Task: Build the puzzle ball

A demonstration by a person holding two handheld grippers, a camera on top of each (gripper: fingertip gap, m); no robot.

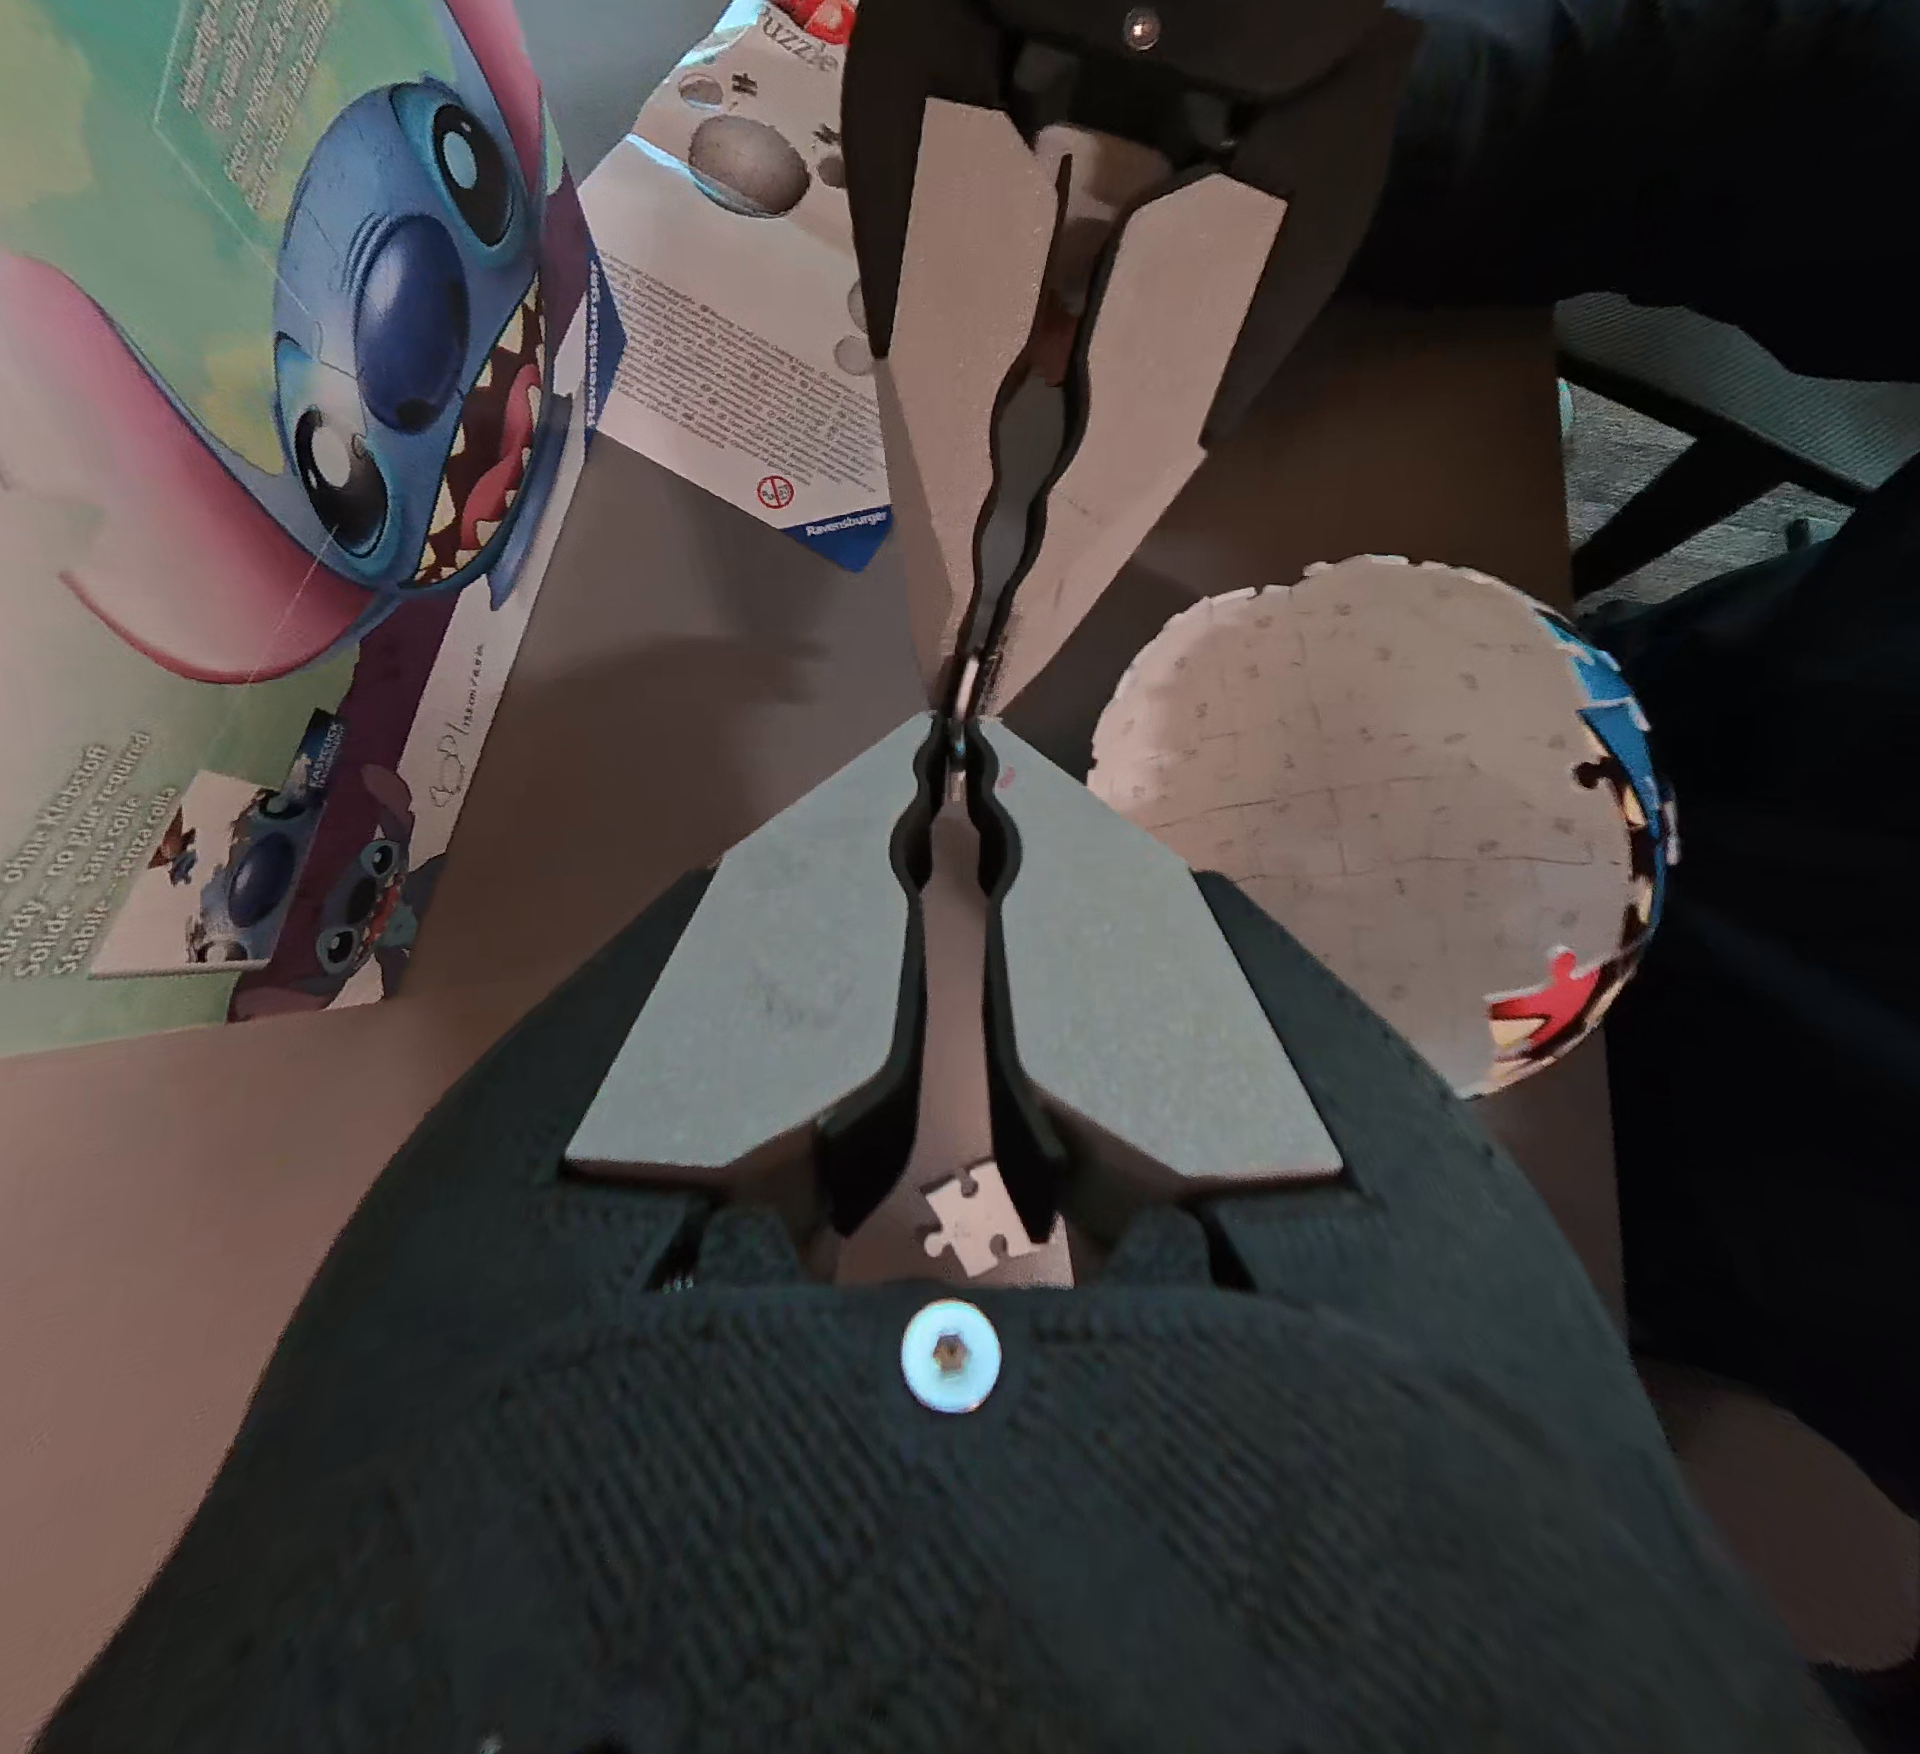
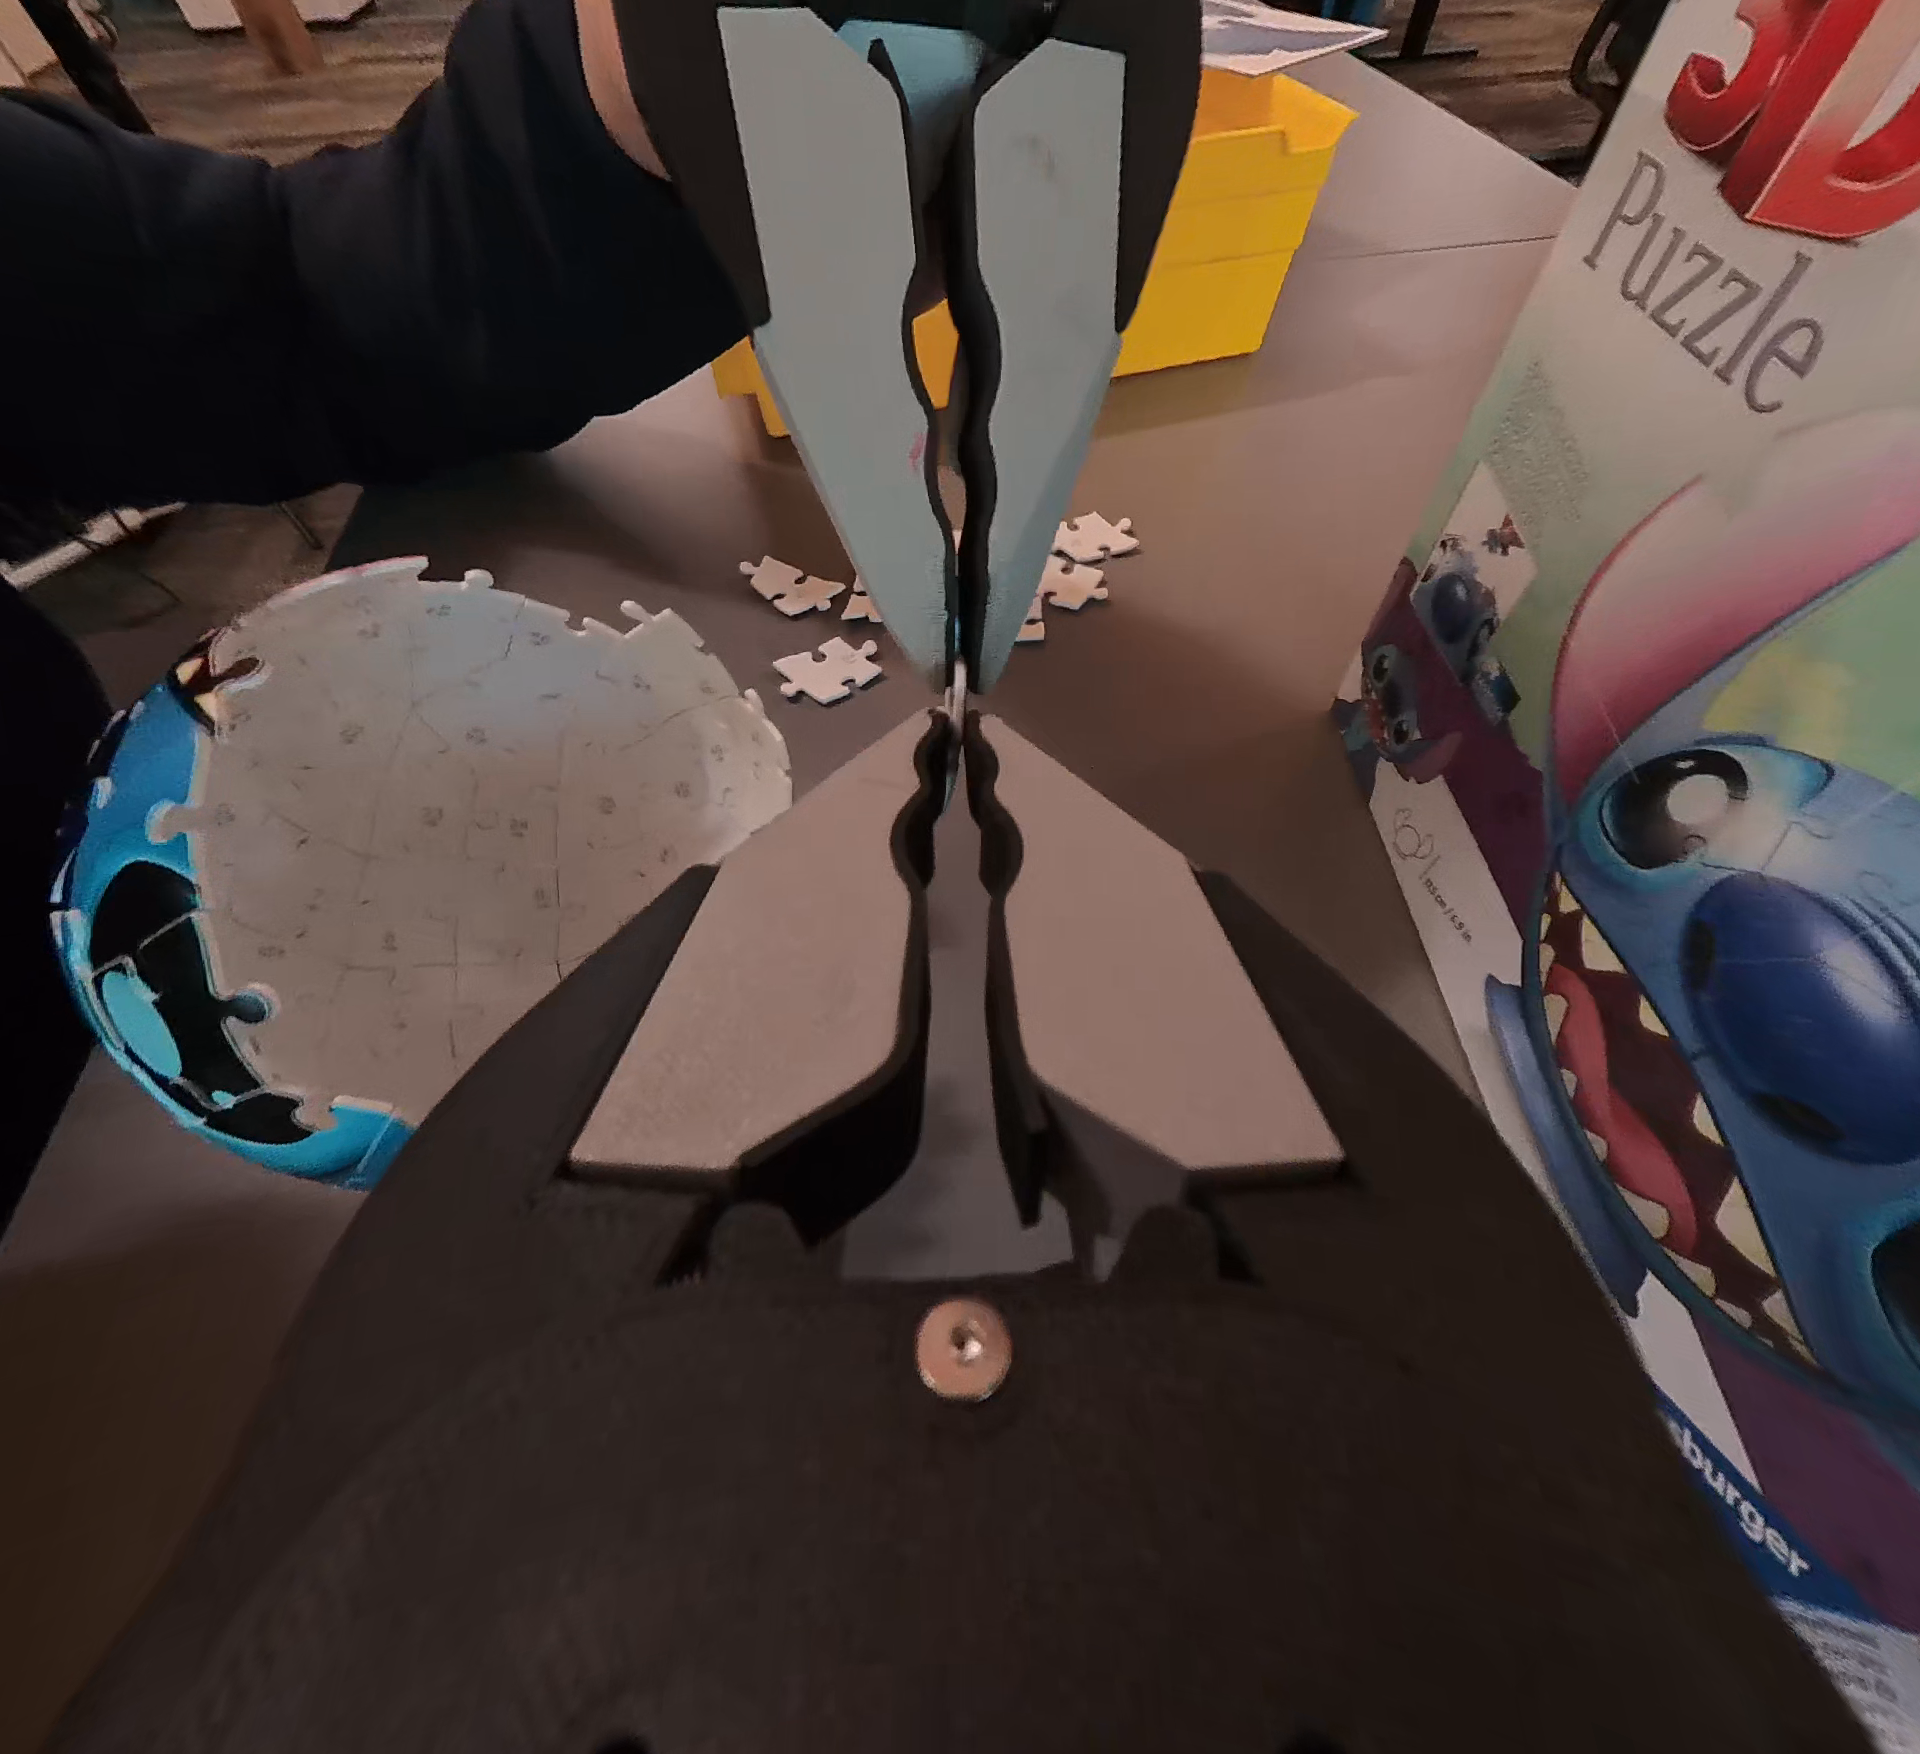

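Puzzle piece (image 1: 961,736) pinched tip-to-tip, left gripper (image 1: 954,748), right gripper (image 2: 954,748) level

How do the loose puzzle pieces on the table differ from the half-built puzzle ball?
The loose puzzle pieces lie flat, separate and white side up; the puzzle ball is a joined, curved open shell showing both its white inside and blue printed outside. Both rest on the table.
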